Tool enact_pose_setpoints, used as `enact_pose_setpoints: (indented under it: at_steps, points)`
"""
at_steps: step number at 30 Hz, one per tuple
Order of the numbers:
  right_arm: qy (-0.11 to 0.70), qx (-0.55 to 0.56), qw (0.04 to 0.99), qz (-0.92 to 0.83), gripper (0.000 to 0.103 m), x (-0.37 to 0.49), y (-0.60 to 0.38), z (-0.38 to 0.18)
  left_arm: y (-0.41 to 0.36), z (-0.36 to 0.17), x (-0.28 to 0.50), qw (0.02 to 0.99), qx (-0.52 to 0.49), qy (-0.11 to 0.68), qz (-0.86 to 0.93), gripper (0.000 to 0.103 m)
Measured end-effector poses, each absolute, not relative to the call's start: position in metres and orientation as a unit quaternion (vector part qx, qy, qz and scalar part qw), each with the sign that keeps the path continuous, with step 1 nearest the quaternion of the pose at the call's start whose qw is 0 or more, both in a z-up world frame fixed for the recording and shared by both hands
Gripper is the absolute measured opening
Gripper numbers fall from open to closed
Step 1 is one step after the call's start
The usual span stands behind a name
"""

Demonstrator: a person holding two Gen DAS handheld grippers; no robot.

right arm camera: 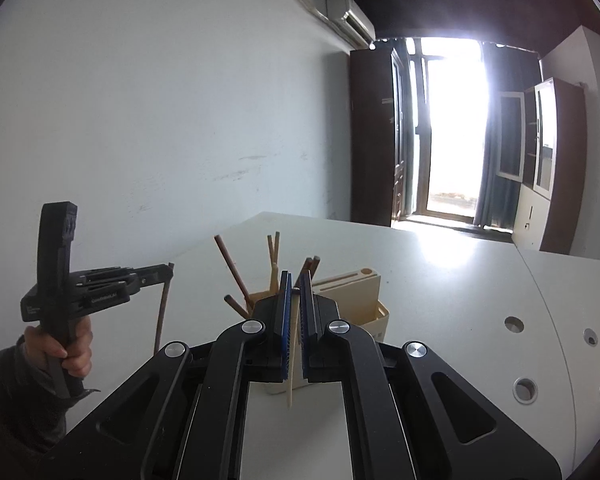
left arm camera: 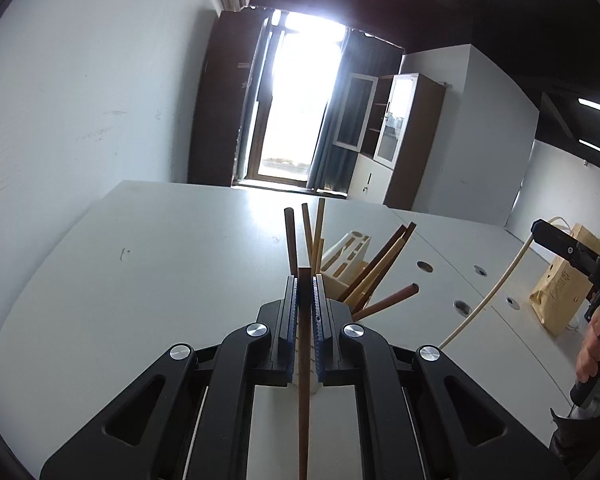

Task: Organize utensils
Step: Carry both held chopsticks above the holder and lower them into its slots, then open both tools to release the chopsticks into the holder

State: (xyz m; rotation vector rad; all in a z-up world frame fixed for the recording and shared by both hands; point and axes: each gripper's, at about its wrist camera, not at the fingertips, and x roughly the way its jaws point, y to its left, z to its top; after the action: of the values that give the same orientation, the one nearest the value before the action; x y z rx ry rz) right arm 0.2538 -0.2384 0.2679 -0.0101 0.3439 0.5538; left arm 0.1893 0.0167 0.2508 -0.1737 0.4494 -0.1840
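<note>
Left gripper (left arm camera: 305,300) clamped on dark brown wooden chopstick (left arm camera: 304,380); right gripper (right arm camera: 296,304) clamped on pale cream chopstick (right arm camera: 291,360). Both held above white tabletop (left arm camera: 140,280), just short of cream slotted utensil holder (right arm camera: 364,292). Step judged: carry to holder. Next: tips lowered into holder among standing chopsticks (left arm camera: 380,268), then released.

the brown chopstick (left arm camera: 304,380) runs off the bottom edge of the left wrist view. the holder (right arm camera: 374,312) sits half hidden behind the right gripper (right arm camera: 296,300). lettering on the paper bag (left arm camera: 560,284) is too small to read.
</note>
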Motion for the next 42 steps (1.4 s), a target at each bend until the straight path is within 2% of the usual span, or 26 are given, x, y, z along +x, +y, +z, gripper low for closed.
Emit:
enact_pose_setpoints:
  at_steps: [9, 16, 21, 30, 42]
  points:
    - [0.133, 0.011, 0.954, 0.270, 0.005, 0.277, -0.212, 0.315, 0.007, 0.319, 0.189, 0.983, -0.066, 0.163, -0.059, 0.006]
    - [0.145, 0.004, 0.955, 0.257, 0.005, 0.304, -0.192, 0.303, -0.006, 0.369, 0.207, 0.994, -0.076, 0.074, -0.034, 0.006]
    - [0.151, 0.011, 0.956, 0.252, 0.005, 0.323, -0.189, 0.286, -0.028, 0.382, 0.221, 0.998, -0.067, 0.005, -0.003, 0.007]
    - [0.158, 0.022, 0.958, 0.240, 0.005, 0.325, -0.194, 0.259, -0.037, 0.335, 0.259, 0.993, -0.104, -0.032, 0.036, 0.006]
    - [0.199, 0.029, 0.952, 0.229, 0.005, 0.329, -0.189, 0.213, -0.048, 0.297, 0.278, 0.995, -0.097, -0.012, -0.004, 0.006]
